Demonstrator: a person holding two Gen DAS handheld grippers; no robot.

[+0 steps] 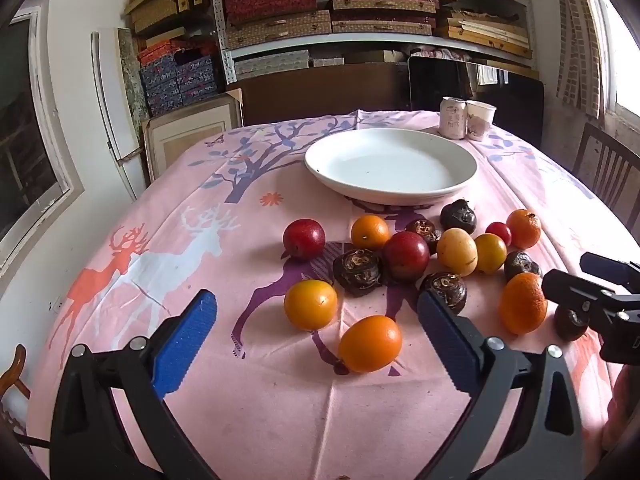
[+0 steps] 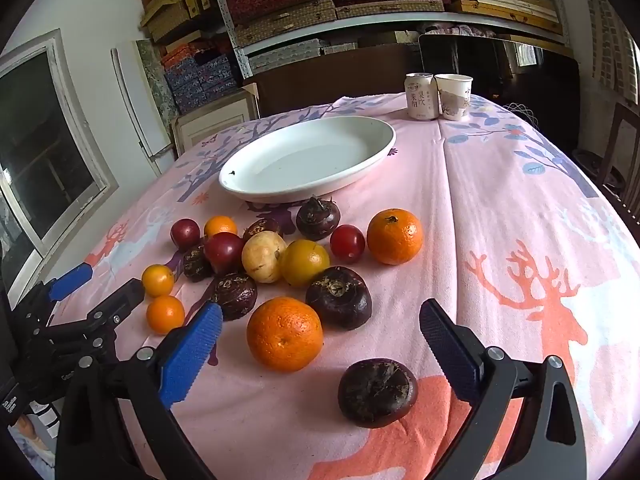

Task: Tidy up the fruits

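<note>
A white plate (image 1: 464, 176) (image 2: 376, 152) sits empty on the pink tablecloth, behind a loose cluster of fruit. The cluster holds oranges (image 2: 285, 334) (image 2: 395, 236), small orange fruits (image 1: 370, 343) (image 1: 311, 304), red plums (image 1: 304, 238) (image 2: 224, 251), a yellow fruit (image 1: 457, 251) and dark brown water chestnuts (image 2: 339, 297) (image 2: 377, 392). My left gripper (image 1: 316, 332) is open and empty, with the two small orange fruits between its blue pads. My right gripper (image 2: 320, 344) is open and empty, with the near orange and a water chestnut between its pads.
A drink can (image 2: 421, 95) and a paper cup (image 2: 454, 96) stand at the table's far edge. A wooden chair (image 1: 608, 172) stands at the right. Shelves of boxes (image 1: 360, 12) fill the back wall. The right gripper's body (image 1: 600, 304) shows at the right of the left view.
</note>
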